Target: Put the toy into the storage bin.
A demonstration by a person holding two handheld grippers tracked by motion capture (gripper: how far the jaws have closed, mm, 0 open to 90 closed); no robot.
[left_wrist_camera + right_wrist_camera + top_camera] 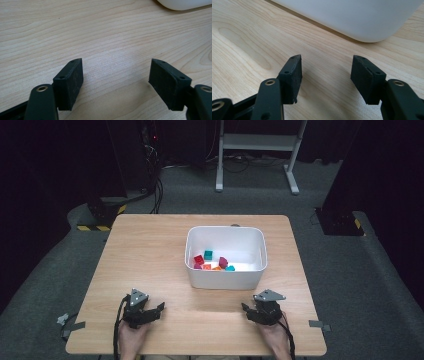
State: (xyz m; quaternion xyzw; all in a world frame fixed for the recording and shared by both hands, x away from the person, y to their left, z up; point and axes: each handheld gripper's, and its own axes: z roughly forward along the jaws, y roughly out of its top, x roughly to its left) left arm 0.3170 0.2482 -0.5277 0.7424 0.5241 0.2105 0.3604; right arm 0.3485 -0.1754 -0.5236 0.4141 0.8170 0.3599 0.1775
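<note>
Nearest the table's front edge, the left gripper [161, 308] and the right gripper [245, 308] rest low over the light wooden table [150, 255], each with its black jaws standing apart and nothing between them. Beyond them, toward the middle of the right half, sits the white rounded plastic bin [225, 278], holding small coloured blocks [214, 261] in red, teal, magenta and orange. No block lies loose on the wood, so the gathering looks finished, or an unloading has not begun.
</note>
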